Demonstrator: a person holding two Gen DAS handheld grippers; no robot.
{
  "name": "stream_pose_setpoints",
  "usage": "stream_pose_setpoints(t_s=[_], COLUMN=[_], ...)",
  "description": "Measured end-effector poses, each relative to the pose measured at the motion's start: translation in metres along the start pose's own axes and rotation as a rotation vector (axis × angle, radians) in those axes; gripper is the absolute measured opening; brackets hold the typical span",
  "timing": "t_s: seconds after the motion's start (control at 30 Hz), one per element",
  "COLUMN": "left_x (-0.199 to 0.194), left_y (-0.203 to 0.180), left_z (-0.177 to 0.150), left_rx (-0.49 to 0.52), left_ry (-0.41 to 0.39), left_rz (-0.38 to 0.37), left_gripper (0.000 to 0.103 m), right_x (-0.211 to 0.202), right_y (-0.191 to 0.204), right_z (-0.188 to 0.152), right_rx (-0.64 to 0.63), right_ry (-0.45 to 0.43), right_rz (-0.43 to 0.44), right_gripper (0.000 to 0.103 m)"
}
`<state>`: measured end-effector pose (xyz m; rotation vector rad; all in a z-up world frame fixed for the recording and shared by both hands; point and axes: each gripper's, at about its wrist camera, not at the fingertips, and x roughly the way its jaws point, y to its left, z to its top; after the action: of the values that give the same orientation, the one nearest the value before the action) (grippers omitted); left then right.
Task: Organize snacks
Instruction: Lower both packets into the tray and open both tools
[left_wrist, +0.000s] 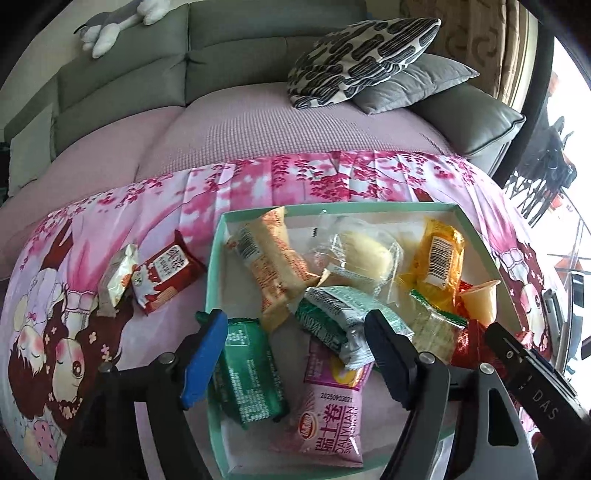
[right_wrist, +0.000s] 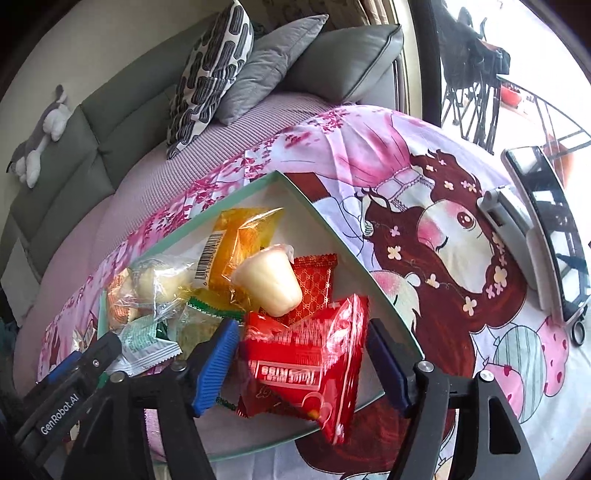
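Observation:
A mint-rimmed box (left_wrist: 214, 258) on the cartoon cloth holds several snack packets. My left gripper (left_wrist: 295, 360) stands open over its near end, and a green packet (left_wrist: 251, 373), a pink roll packet (left_wrist: 332, 406) and a green-white packet (left_wrist: 340, 325) lie between its fingers, unpressed. Two packets lie outside the box to its left, a red one (left_wrist: 166, 273) and a small pale one (left_wrist: 118, 273). My right gripper (right_wrist: 301, 363) is open around a red packet (right_wrist: 306, 362) that rests at the near right corner of the box (right_wrist: 332, 229), beside a jelly cup (right_wrist: 269, 280).
A grey sofa (left_wrist: 122, 85) with a patterned pillow (left_wrist: 362, 55) and a plush toy (left_wrist: 110, 29) stands behind the table. A phone on a stand (right_wrist: 543, 229) lies on the cloth right of the box. The left gripper's body (right_wrist: 74, 373) crowds the lower left of the right wrist view.

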<state>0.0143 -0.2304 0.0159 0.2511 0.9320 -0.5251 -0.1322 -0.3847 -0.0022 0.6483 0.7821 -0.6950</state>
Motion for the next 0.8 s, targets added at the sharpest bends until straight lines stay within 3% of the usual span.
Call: stream_pose_setpoints(t_s=[0.17, 0.23, 0.4, 0.53, 0.67, 0.8], left_x=[-0.002, -0.003, -0.009, -0.009, -0.005, -0.004], left_y=[0.006, 0.009, 0.017, 0.024, 0.031, 0.035], left_z=[-0.001, -0.001, -0.002, -0.002, -0.004, -0.006], left_rx=[-0.019, -0.031, -0.05, -0.057, -0.073, -0.075], left_ry=[-0.002, -0.004, -0.024, -0.033, -0.02, -0.024], left_rz=[0.027, 0.025, 0.048, 0.094, 0.128, 0.158], left_gripper=[0.083, 0.083, 0.087, 0.087, 0.088, 0.097], right_x=[-0.003, -0.005, -0.008, -0.01, -0.012, -0.013], right_y=[0.003, 0.003, 0.006, 0.008, 0.009, 0.01], right_z=[0.001, 0.001, 0.001, 0.001, 0.002, 0.002], right_rx=[-0.02, -0.026, -0.042, -0.049, -0.055, -0.064], right_ry=[-0.022, -0.029, -0.047, -0.061, -0.069, -0.073], right_rz=[-0.011, -0.011, -0.002, 0.012, 0.022, 0.026], right_gripper=[0.079, 0.089, 0.09, 0.101, 0.103, 0.103])
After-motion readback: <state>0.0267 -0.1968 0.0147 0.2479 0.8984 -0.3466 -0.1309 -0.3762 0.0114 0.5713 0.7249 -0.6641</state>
